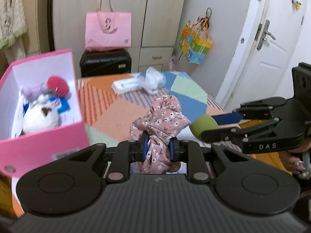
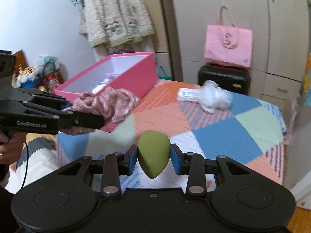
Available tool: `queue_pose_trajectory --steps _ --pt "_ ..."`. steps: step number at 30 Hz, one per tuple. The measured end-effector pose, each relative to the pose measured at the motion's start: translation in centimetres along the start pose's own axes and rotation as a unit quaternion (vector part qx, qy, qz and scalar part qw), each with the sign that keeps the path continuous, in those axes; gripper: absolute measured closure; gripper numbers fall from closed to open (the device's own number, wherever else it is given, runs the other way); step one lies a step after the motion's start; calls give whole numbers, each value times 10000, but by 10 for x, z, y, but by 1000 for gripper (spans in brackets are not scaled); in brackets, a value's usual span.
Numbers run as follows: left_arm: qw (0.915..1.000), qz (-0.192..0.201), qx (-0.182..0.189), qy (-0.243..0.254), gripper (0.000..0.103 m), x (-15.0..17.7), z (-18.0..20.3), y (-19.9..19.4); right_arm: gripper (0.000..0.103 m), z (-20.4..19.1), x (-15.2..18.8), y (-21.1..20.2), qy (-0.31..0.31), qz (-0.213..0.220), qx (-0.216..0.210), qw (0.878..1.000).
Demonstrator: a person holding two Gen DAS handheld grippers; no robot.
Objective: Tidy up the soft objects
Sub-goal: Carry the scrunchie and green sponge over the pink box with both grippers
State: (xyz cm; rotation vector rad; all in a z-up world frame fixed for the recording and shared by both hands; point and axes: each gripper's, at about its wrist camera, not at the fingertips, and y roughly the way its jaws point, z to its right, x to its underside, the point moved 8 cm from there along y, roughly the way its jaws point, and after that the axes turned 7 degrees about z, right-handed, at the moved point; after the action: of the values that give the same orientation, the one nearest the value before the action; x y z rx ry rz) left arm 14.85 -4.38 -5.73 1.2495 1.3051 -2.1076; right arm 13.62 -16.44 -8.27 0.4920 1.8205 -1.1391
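Above the patchwork table [image 2: 223, 136], the left gripper [image 1: 158, 147] clamps a floral cloth [image 1: 161, 116] while the right gripper [image 2: 154, 158] pinches a green sponge [image 2: 153, 151]. At ten o'clock, the pink box [image 1: 38, 145] already holds plush toys [image 1: 40, 112]; white stuffing [image 2: 215, 97] waits farther back, unsorted.

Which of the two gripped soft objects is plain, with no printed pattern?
The green sponge in the right gripper; the left gripper holds floral pink fabric.
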Motion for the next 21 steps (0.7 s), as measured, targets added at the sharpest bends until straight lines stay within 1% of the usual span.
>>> queue_pose_trajectory --steps 4,6,9,12,16,21 --pt "9993 -285 163 -202 84 8 -12 -11 61 -27 -10 4 -132 -66 -299 9994" --pt "9991 -351 103 -221 84 9 -17 -17 61 -39 -15 6 -244 -78 -370 9990" --pt "9991 -324 43 -257 84 5 -26 -28 61 -55 -27 9 -418 -67 -460 9980" --pt "9995 -228 -31 -215 84 -4 -34 -44 61 -70 -41 10 -571 -33 -537 9969" --pt "9996 -21 -273 -2 84 -16 -47 -66 61 -87 -62 16 -867 9 -615 9943" --pt "9985 290 -471 35 84 -34 -64 -86 61 -102 -82 29 -1096 33 -674 9917"
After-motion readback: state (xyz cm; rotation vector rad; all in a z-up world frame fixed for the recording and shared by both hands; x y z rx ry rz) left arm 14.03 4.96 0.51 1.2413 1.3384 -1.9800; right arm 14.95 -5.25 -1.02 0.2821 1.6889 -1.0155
